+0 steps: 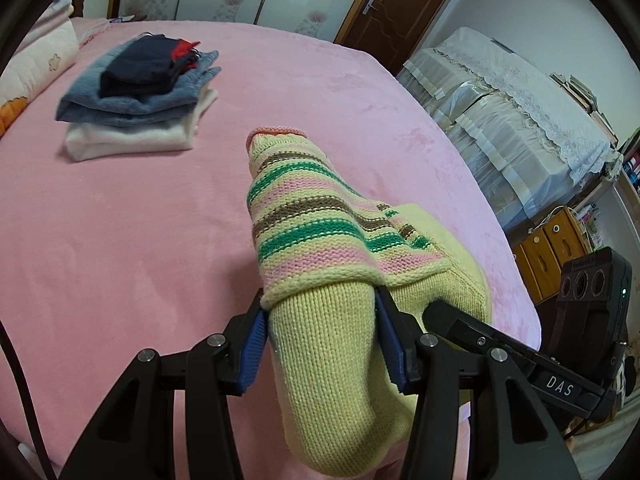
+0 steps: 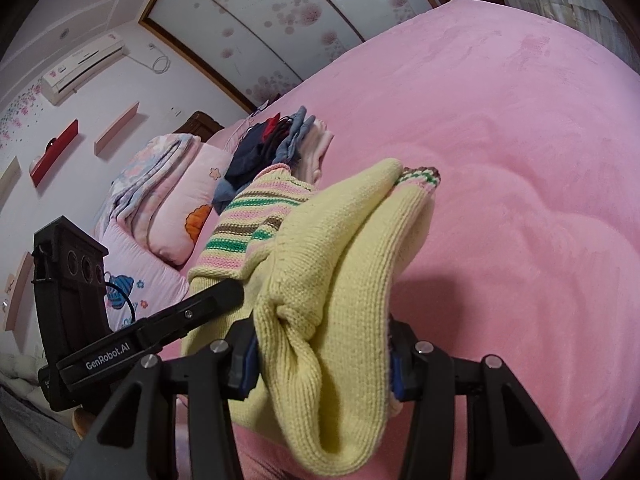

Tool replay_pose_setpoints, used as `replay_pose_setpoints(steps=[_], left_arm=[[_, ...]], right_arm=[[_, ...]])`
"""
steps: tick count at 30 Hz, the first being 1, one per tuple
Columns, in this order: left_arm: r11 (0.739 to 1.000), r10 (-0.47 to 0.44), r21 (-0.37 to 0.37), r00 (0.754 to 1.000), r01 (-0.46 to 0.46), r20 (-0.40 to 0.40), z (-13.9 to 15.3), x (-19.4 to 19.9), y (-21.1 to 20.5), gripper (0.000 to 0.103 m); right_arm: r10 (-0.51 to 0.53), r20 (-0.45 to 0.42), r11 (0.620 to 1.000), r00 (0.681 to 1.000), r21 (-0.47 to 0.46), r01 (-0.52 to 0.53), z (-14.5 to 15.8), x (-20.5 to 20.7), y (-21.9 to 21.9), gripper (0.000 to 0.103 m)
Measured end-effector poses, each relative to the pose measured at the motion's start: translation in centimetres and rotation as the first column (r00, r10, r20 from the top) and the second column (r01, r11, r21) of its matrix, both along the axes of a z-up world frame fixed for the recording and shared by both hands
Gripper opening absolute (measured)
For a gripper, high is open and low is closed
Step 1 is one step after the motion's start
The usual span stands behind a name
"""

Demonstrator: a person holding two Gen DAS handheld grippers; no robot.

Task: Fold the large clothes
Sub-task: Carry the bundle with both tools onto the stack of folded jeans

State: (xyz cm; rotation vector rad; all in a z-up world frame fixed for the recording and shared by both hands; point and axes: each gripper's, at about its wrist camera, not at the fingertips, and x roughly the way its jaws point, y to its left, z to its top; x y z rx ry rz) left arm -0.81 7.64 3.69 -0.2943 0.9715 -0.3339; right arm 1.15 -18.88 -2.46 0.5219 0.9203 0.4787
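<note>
A yellow knit sweater (image 1: 320, 240) with green, pink and brown stripes is bunched up above the pink bed (image 1: 120, 220). My left gripper (image 1: 320, 332) is shut on a thick fold of it, and the striped part drapes forward over the fingers. In the right wrist view the sweater (image 2: 340, 240) hangs folded over my right gripper (image 2: 320, 360), which is shut on a yellow bunch of it. The right gripper's body (image 1: 500, 344) sits close at the left gripper's right side. The left gripper's body (image 2: 160, 328) shows at the left.
A stack of folded clothes (image 1: 136, 96), white, denim and dark, lies at the bed's far left, also in the right wrist view (image 2: 276, 144). Pillows and a folded quilt (image 2: 160, 192) lie at the headboard. Covered furniture (image 1: 500, 120) and wooden drawers (image 1: 552, 248) stand right of the bed.
</note>
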Motion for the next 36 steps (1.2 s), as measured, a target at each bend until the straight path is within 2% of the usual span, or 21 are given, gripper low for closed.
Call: replay_pose_setpoints(steps=[11, 17, 22, 26, 29, 34, 36], left_arm=[[0.997, 0.079, 0.012, 0.997, -0.079, 0.024, 1.0, -3.1, 6.5, 0.049], [0.99, 0.139, 0.031, 0.99, -0.139, 0.011, 1.0, -2.9, 10.9, 0.049], [0.983, 0.155, 0.101, 0.988, -0.157, 0.027, 2.2, -1.2, 13.9, 0.049], [0.972, 0.15, 0.174, 0.987, -0.158, 0.059, 3.7, 2.2, 16.1, 0.049], [0.968, 0.14, 0.196, 0.986, -0.155, 0.09, 4.8, 5.2, 17.6, 0.05], [0.974, 0.118, 0.17, 0.978, -0.147, 0.173, 6.9, 13.2, 20.6, 0.05], [0.978, 0.121, 0.138, 0.967, -0.154, 0.226, 8.0, 17.8, 22.3, 0.05]], right_arm=[[0.102, 0.017, 0.994, 0.995, -0.038, -0.101, 1.8, -2.1, 6.5, 0.048], [0.183, 0.012, 0.982, 0.983, -0.058, -0.182, 2.0, -0.9, 11.4, 0.048], [0.245, 0.022, 0.968, 0.969, -0.065, -0.243, 2.6, 1.4, 14.8, 0.048], [0.273, 0.036, 0.961, 0.961, -0.054, -0.271, 3.5, 4.7, 17.8, 0.048], [0.282, 0.041, 0.959, 0.958, -0.033, -0.281, 4.2, 8.2, 19.7, 0.048], [0.265, 0.118, 0.964, 0.957, -0.032, -0.263, 6.1, 15.4, 22.3, 0.048], [0.241, 0.152, 0.97, 0.959, -0.002, -0.243, 6.9, 19.1, 23.0, 0.048]])
